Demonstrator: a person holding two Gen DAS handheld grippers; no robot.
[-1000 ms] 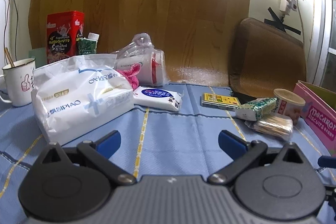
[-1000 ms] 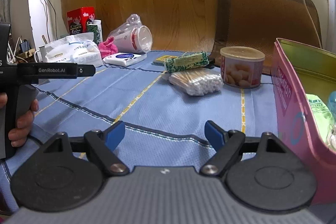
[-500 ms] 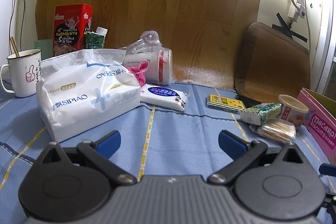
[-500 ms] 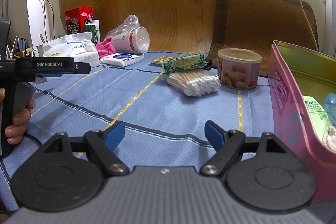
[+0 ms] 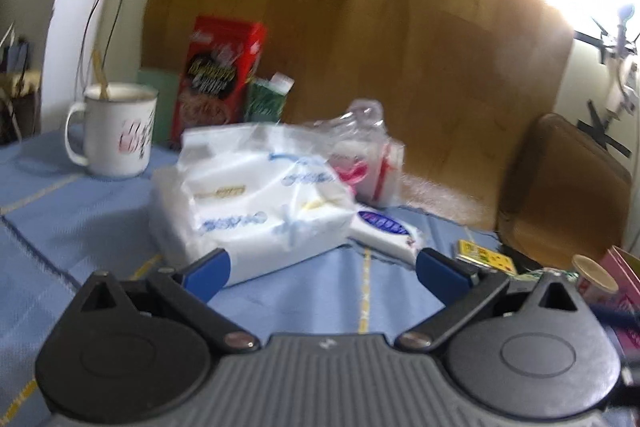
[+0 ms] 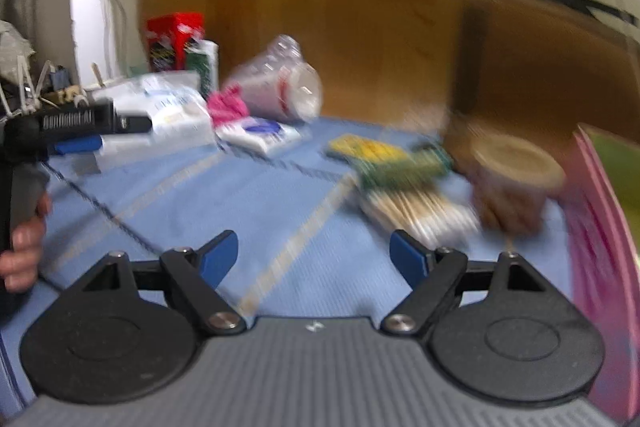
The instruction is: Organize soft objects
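A big white tissue pack lies on the blue cloth right ahead of my left gripper, which is open and empty; its left pad sits just before the pack's near corner. Behind the pack lie a small white wipes pack and a pink cloth. My right gripper is open and empty above the cloth. A bag of cotton swabs lies just ahead of its right finger. The right wrist view also shows the tissue pack, the wipes pack, the pink cloth and the left gripper held by a hand.
A white mug, a red tin and a green carton stand at the back left. A bagged stack of cups lies behind. A yellow box, a green packet, a snack cup and an open pink tin sit to the right.
My left gripper has moved toward the tissue pack and rolled, so the pack looms larger. My right gripper has swung and lifted a little, and both views are blurred. Both stay open.
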